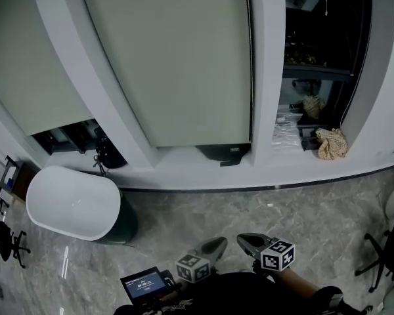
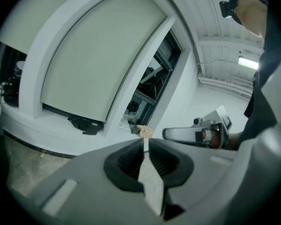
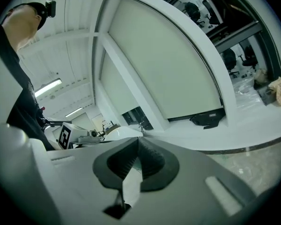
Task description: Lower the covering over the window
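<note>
Covering hangs well beyond the left gripper and right gripper (both jaws closed, empty).

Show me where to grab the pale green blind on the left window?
The pale green blind hangs flat, so pinch its straight bottom edge from the front and below; that free hem looks like the only lip to grab.

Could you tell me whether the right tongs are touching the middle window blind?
Apart: the head view shows bare floor and the sill between the right tongs and the blind.
</note>
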{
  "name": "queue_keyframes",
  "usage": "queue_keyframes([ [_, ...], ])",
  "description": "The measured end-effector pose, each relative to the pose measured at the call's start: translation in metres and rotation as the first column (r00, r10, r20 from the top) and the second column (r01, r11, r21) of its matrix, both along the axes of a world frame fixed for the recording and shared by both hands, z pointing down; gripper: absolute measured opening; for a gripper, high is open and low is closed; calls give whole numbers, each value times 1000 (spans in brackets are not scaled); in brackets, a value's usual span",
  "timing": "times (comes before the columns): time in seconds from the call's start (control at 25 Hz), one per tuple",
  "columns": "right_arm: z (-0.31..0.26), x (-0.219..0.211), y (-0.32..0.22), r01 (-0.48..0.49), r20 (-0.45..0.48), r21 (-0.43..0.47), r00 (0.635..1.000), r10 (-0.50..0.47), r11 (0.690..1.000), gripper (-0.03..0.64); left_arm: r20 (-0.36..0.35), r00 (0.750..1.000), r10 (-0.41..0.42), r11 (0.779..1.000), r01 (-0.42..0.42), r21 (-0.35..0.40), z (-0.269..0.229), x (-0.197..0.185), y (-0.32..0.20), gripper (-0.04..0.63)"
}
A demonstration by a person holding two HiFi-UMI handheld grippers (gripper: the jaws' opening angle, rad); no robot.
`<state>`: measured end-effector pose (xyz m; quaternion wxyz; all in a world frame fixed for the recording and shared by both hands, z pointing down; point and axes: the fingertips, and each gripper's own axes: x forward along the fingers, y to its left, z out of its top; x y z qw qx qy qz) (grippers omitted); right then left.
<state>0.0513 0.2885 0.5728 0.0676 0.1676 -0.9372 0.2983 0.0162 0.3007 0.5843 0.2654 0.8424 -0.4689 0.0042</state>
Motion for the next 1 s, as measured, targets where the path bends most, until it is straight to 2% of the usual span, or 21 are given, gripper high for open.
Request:
queue_keyframes([
  [0.16, 2, 3, 24, 27, 8, -21, 1000, -27, 999, 6, 5, 999, -35, 999, 35, -10, 0, 0, 25, 31],
  [0.36, -6, -12, 40, 36, 16, -3, 999, -36, 999, 6, 14, 998, -59, 998, 59, -11, -3, -17, 40, 29],
  [0.68, -25, -60, 66, -39, 57, -31, 998, 41, 999, 6, 8, 1000, -30, 999, 31, -10, -18, -72, 73, 29],
  [0.84, -25, -81, 82, -90, 60, -53, 994, 93, 995, 6, -26, 999, -21, 999, 20, -40, -12, -100, 91, 29],
  [1.0, -21, -96, 97, -110, 52, -39, 992, 112, 993, 6, -50, 999, -1, 1000, -1, -31, -9, -116, 97, 29],
])
